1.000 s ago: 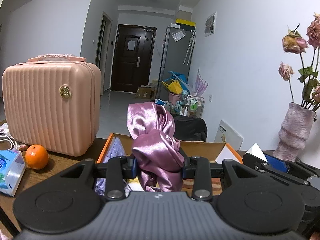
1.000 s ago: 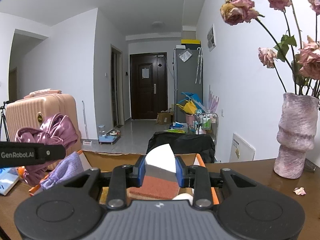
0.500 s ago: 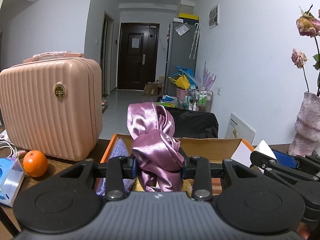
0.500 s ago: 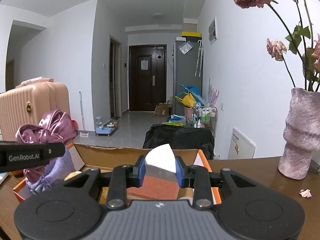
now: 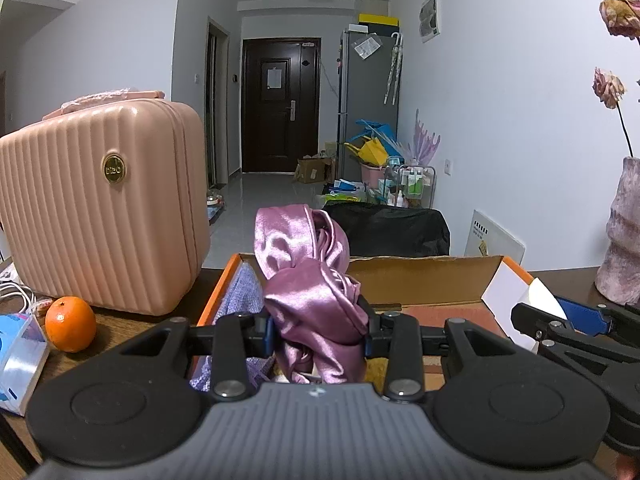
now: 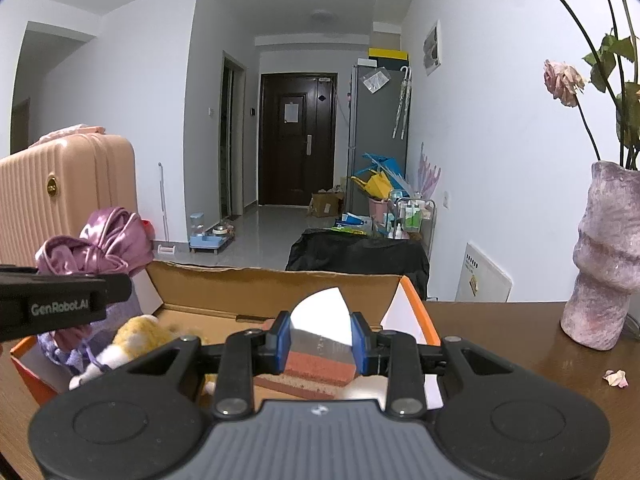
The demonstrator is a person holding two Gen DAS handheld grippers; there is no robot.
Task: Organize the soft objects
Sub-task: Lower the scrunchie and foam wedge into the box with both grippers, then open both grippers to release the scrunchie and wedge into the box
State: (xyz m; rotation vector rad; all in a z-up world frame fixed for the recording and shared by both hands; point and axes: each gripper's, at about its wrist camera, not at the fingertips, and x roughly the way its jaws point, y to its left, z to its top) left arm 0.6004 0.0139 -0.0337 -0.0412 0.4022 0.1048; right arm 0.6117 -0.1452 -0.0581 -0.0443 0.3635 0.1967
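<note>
My left gripper [image 5: 318, 320] is shut on a crumpled purple satin cloth [image 5: 304, 280], held above the left end of an open orange cardboard box [image 5: 420, 276]. A lilac knitted cloth [image 5: 240, 296] lies in the box under it. In the right wrist view the satin cloth [image 6: 108, 248] bulges over the left gripper [image 6: 120, 288]. My right gripper [image 6: 320, 340] is shut on a white stiff flap [image 6: 320, 312] at the box's [image 6: 260, 288] near right side. A yellow-and-white plush toy [image 6: 136, 336] and a red-brown pad [image 6: 316, 368] lie inside.
A pink ribbed suitcase [image 5: 100, 208] stands left of the box, with an orange [image 5: 70, 324] and a blue tissue pack [image 5: 16, 356] in front of it. A mauve vase [image 6: 604, 264] of dried roses stands on the right of the brown table, a petal [image 6: 616, 378] beside it.
Both grippers have sunk a little toward the box, each keeping its grip. The plush toy inside the box has come into the right wrist view.
</note>
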